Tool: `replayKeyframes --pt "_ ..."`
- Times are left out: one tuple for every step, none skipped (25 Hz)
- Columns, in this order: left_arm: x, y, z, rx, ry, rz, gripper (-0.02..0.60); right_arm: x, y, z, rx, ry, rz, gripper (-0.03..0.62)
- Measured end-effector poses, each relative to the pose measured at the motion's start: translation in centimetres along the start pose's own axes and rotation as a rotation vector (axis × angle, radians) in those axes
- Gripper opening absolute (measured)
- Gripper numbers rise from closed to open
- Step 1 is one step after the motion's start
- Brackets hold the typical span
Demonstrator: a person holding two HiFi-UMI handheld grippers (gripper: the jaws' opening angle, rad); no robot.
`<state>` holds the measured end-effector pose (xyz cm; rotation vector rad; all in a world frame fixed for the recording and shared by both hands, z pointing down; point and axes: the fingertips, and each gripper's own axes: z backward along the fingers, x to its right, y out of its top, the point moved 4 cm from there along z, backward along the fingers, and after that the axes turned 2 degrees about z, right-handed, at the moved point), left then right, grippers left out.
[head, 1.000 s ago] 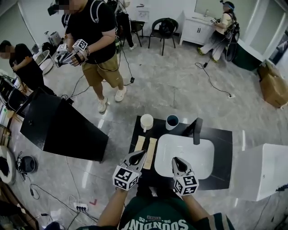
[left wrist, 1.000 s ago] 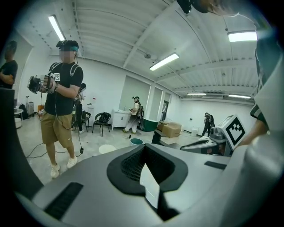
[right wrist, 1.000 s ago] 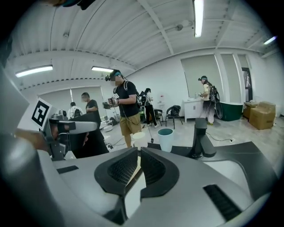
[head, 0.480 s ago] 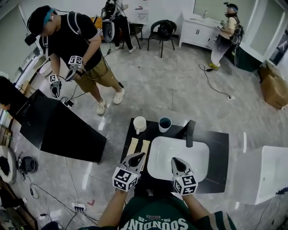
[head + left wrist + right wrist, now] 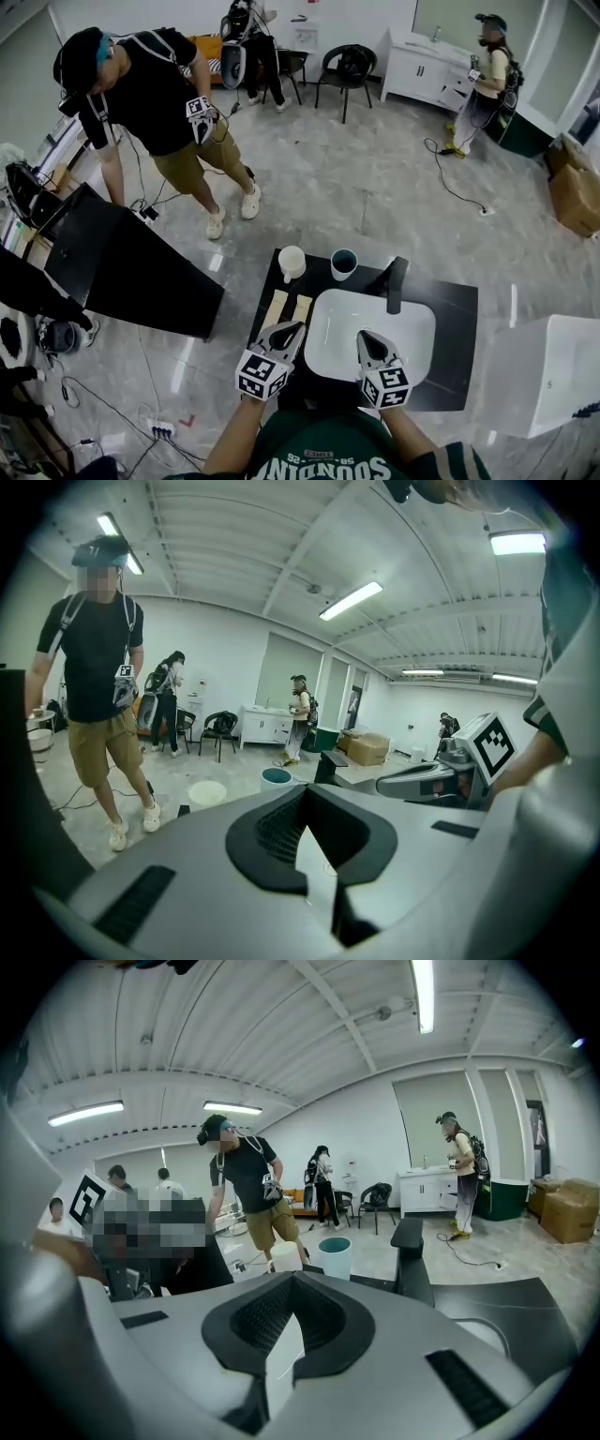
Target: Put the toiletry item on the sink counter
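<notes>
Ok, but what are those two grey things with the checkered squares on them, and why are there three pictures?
Those are two hand-held grippers, a bit like big tongs. A person holds one in each hand. The wide picture comes from a camera on that person's head, looking down. In it you see the left gripper and the right gripper at the near side of a black sink counter. The other two pictures come from small cameras riding on each gripper, looking along its jaws. The counter has a white basin and a black tap. On it stand a white cup and a blue-green cup, and two pale flat pieces lie there. Both grippers are closed and hold nothing.
</notes>
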<state>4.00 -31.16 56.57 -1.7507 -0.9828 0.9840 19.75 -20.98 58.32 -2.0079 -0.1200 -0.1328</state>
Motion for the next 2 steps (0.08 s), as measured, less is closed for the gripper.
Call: replayKeyframes --pt "0.08 -0.12 -0.04 -0.002 0.001 0.001 0.011 0.06 -0.09 0.01 0.0 0.001 0.0 0.04" --pt "0.16 -0.25 -0.09 -0.004 0.001 0.002 0.011 0.12 -0.19 0.02 -0.001 0.002 0.0 0.04"
